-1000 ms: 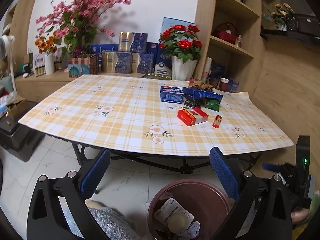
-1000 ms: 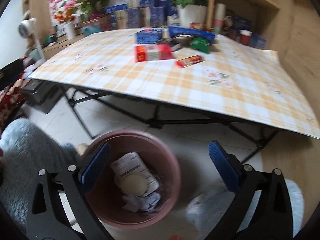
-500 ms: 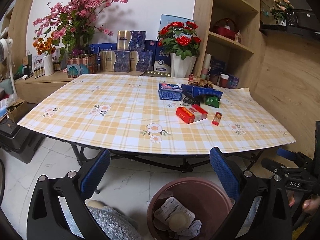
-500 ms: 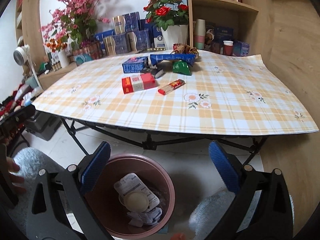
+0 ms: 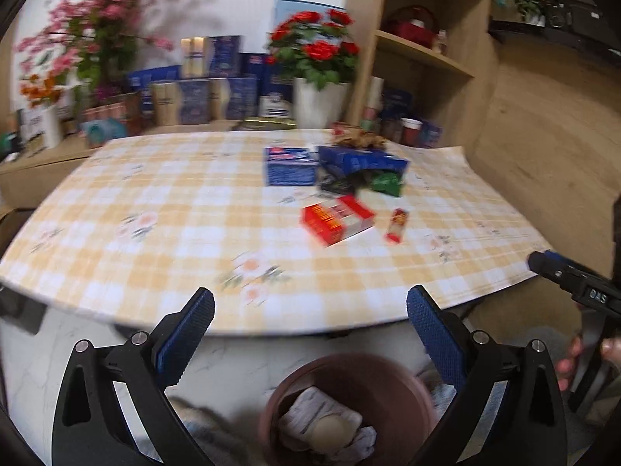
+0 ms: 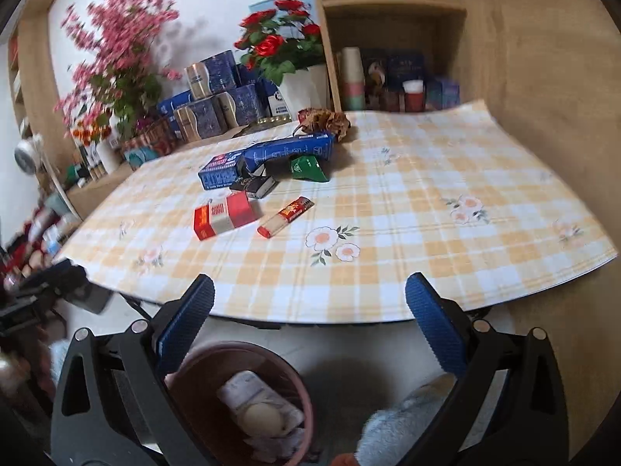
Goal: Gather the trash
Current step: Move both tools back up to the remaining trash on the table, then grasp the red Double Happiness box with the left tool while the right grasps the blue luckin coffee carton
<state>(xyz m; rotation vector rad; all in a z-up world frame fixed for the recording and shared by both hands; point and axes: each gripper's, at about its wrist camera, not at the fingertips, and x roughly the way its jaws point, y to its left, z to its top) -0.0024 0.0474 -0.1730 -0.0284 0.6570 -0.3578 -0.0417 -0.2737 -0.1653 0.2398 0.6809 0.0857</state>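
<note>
Both ribbed blue-padded grippers (image 5: 310, 326) (image 6: 309, 322) agape, empty — round brown bin (image 6: 240, 400), crumpled paper.

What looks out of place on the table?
A loose cluster of packaging on the checked tablecloth: red carton, slim red pack, two blue boxes, green wrapper, crumpled brown wrapper, lying at odd angles and partly overlapping. Nothing looks spilled.
</note>
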